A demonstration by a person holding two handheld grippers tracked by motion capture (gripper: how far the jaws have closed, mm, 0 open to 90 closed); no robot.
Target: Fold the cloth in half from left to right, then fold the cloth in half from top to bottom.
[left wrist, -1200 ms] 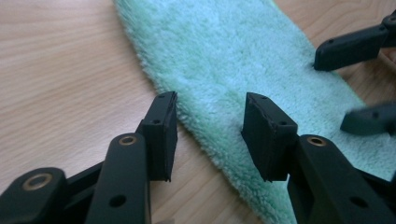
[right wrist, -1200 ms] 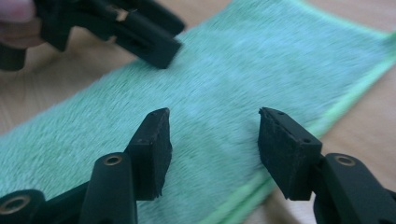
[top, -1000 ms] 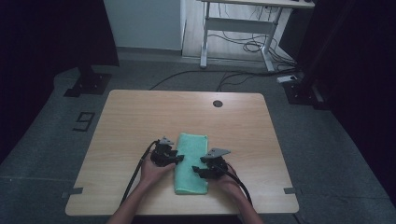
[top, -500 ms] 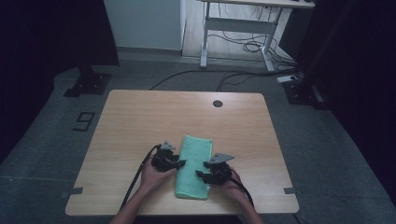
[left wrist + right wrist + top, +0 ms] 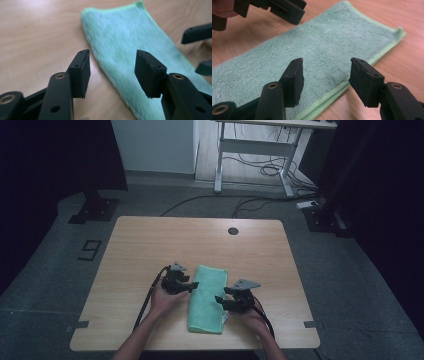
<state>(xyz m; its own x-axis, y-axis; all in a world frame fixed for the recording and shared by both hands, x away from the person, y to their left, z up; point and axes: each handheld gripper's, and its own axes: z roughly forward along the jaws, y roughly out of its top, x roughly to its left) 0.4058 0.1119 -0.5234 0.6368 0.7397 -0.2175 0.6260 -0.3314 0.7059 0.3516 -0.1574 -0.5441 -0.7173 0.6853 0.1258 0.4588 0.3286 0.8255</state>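
A folded green towel lies on the near half of the table, its long axis running from near to far with a slight lean to the right at the far end. The left claw stands at the towel's left long edge, about midway up, and the right claw at its right long edge, a little nearer the person. The left claw's jaws have just been opening; they stand apart over that edge, pressing nothing. The right claw is likewise released, its jaws straddling the layered right edge without pinching it. Both hands are about equally close, so the next grasp probably depends on which long edge is to be lifted.
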